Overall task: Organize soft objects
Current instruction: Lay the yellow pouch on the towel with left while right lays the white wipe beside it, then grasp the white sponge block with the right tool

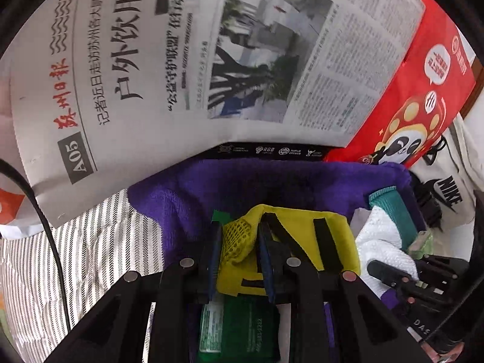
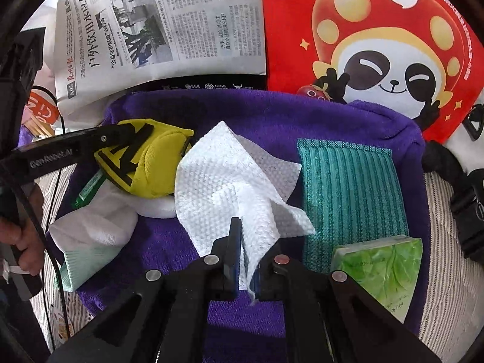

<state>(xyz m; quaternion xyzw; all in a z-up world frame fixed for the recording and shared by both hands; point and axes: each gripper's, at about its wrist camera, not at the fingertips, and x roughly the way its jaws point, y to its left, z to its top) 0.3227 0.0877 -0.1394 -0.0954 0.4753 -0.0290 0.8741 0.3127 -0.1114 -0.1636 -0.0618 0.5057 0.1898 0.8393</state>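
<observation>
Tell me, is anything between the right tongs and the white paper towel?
No. The right tongs are already shut on the white paper towel, pinching its lower corner above the purple towel. Nothing visible sits between them.

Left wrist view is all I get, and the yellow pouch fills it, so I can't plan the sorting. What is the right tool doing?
Observer: The right tool is shut on a white embossed paper towel, pinching its lower corner.
Operator: I see only a sliver of teal. What is it?
Observer: A teal ribbed cloth, lying flat on the purple towel, right of the paper towel.
Operator: Anything near it?
Observer: A green tissue pack overlaps the cloth's lower right corner.
Operator: And left of the yellow fabric pouch?
Observer: A white sock with a pale green cuff lies below it.
</observation>
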